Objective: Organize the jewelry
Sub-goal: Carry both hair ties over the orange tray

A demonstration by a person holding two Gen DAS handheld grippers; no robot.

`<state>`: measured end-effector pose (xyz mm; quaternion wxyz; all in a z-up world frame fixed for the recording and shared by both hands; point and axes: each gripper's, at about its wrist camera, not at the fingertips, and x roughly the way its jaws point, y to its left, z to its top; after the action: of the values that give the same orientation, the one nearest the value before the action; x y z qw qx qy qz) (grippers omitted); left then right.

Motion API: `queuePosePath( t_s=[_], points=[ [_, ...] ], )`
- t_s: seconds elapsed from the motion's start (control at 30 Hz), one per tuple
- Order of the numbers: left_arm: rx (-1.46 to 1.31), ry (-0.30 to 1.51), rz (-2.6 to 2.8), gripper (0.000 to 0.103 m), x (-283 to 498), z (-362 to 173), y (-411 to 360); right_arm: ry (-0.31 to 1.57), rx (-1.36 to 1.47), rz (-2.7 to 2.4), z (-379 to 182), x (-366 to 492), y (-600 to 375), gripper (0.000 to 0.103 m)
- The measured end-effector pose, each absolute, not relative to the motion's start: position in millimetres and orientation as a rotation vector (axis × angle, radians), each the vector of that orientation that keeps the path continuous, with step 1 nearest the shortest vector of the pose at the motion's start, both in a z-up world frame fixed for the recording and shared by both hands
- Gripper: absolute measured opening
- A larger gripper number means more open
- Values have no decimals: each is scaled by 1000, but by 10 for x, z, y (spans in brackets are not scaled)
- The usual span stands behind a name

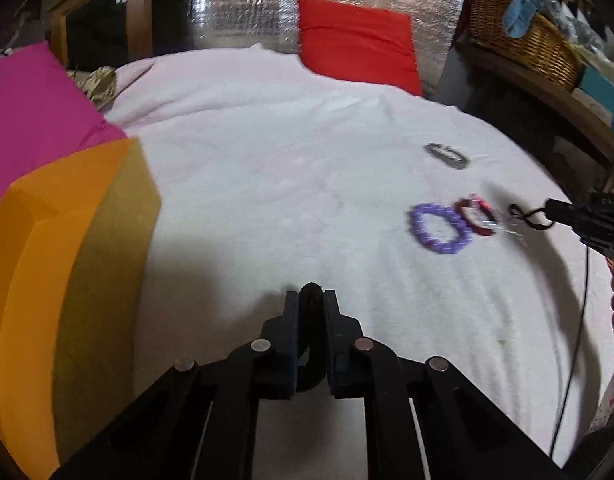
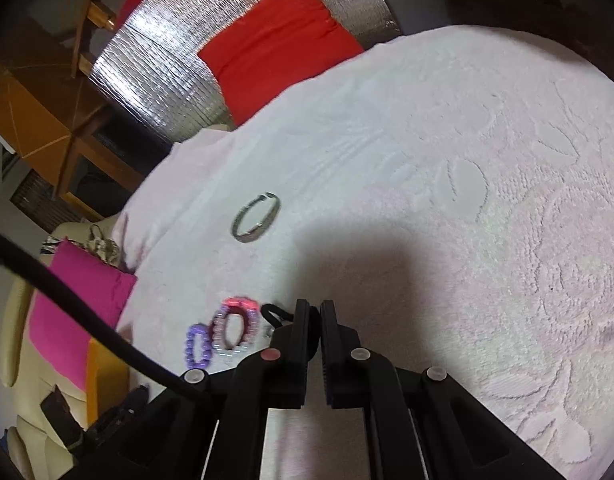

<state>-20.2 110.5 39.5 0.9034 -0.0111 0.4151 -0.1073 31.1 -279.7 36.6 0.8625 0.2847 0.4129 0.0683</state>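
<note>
Jewelry spread over a white embossed cloth (image 1: 291, 184) on the table. Purple bead bracelet (image 1: 441, 228) touching a red-and-pink bracelet (image 1: 477, 216) at its right side; silver bangle (image 1: 447, 155) farther back, well apart from both. Left tool (image 1: 311, 296) low at the near edge of the cloth, clenched on a dark band (image 1: 310, 300) (blurred, hard to name more closely), the bracelets well off to its right. Right tool (image 2: 314, 312) also clenched, gripping a thin black loop (image 2: 276, 314) that sticks out to its left. Pink bracelet just beside that loop, purple one beyond it, bangle near and ahead-left on open cloth. Orange box (image 1: 67, 280) and magenta sheet (image 1: 35, 108) at the cloth's left edge, red cushion (image 1: 359, 44) against foil at the back, wicker basket (image 1: 523, 44) up right.
</note>
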Motion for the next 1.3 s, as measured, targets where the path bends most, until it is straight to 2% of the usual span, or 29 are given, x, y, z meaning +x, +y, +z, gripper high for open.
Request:
queuePosePath(
  t_s=[0.33,0.73,1.03,1.3],
  points=[
    [-46,760,-242,11,-649,882,918,787,626,334,700,133,-2372,6],
    [-58,616,-79,11,-1065,1371,1256,725,604,509,942,-70,-1622,6],
    [-37,588,125,11,-1194,1396,1876,730,578,616,955,-93,-814,6],
    [-36,652,285,11,-1159,1170,2456,729,493,720,962,-123,83,6]
  ],
)
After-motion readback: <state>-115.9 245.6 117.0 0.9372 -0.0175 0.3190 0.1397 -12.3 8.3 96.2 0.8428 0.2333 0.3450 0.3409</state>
